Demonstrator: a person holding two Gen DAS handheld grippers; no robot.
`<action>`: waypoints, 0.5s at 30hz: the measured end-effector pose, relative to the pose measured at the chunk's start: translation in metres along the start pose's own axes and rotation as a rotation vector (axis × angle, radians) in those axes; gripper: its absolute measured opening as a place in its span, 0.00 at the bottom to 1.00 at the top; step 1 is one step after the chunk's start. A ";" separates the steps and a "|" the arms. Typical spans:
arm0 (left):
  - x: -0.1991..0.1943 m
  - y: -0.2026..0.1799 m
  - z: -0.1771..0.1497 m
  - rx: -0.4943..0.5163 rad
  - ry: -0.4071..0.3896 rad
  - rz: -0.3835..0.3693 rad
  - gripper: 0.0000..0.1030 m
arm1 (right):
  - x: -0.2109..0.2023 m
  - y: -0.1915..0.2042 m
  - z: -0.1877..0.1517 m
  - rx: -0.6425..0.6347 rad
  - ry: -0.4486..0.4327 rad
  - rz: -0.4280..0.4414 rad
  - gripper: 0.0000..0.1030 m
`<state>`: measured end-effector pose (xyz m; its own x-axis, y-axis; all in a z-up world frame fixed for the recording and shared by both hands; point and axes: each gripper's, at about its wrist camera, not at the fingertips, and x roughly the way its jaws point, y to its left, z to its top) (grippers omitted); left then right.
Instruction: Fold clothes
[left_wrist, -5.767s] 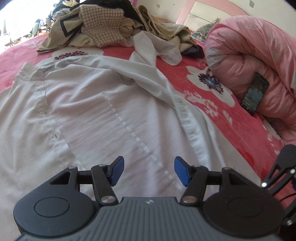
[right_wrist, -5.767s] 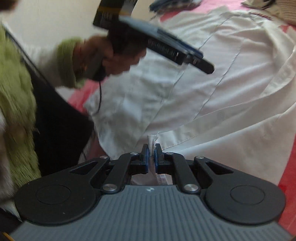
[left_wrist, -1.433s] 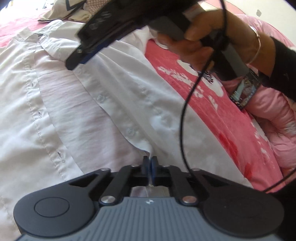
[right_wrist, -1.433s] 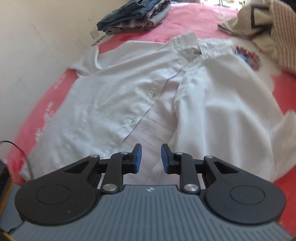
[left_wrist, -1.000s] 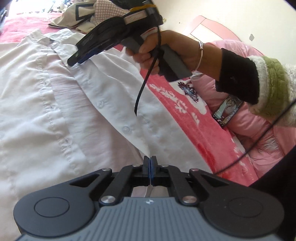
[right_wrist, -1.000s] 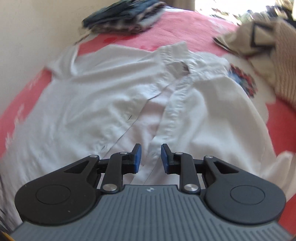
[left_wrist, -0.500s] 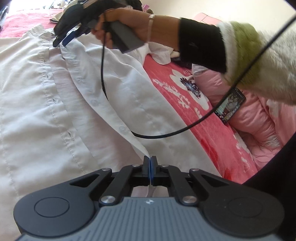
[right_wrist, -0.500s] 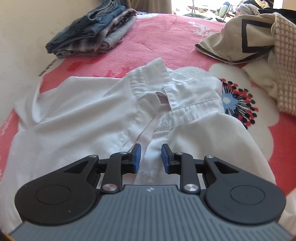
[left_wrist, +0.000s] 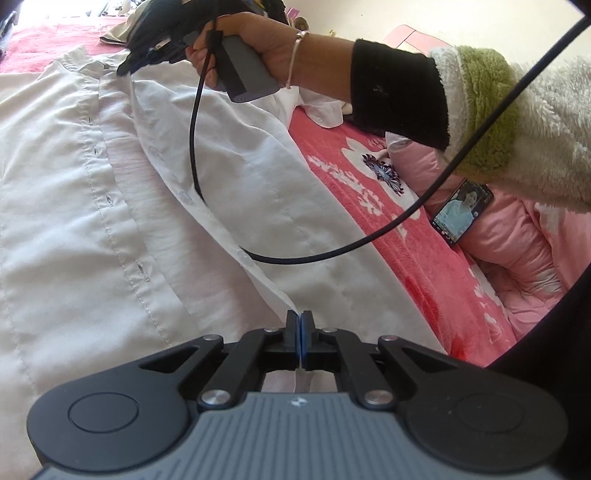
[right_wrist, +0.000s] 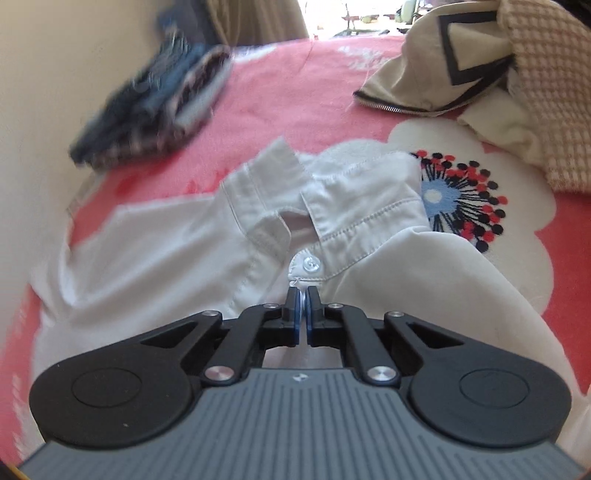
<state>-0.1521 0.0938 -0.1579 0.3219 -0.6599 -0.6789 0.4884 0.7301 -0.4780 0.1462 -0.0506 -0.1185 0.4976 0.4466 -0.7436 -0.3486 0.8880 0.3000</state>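
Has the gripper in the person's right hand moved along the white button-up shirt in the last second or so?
Yes. The right gripper has travelled up the white button-up shirt towards its collar, and its jaws have just closed on the placket below the top button.

Ahead of my matt black plastic left gripper (left_wrist: 300, 334) I see a smooth white woven-cotton shirt (left_wrist: 92, 206) on a fuzzy red fleece blanket (left_wrist: 369, 206). Beyond my right gripper (right_wrist: 303, 314) sits a glossy white plastic button (right_wrist: 309, 264); off to the left gripper's right, a sheeny pink quilt (left_wrist: 517, 251).

The left tongs (left_wrist: 299, 334) pinch the button edge of the white shirt (left_wrist: 110, 206) spread across the bed (left_wrist: 388, 229). Toward the bed's far edge, a hand (left_wrist: 243, 40) sets the right tongs (left_wrist: 127, 68) at the collar.
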 end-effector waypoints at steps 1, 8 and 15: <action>0.000 0.000 0.000 0.000 -0.001 0.000 0.01 | -0.006 -0.004 0.001 0.034 -0.027 0.021 0.00; -0.007 0.003 0.003 -0.019 -0.030 0.015 0.01 | -0.023 -0.008 0.012 0.114 -0.157 0.101 0.00; -0.009 0.019 0.005 -0.106 -0.025 0.024 0.01 | -0.006 0.015 0.021 0.009 -0.160 0.081 0.00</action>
<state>-0.1421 0.1129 -0.1580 0.3533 -0.6449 -0.6777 0.3923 0.7598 -0.5185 0.1543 -0.0382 -0.0972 0.5884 0.5282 -0.6122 -0.3860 0.8488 0.3614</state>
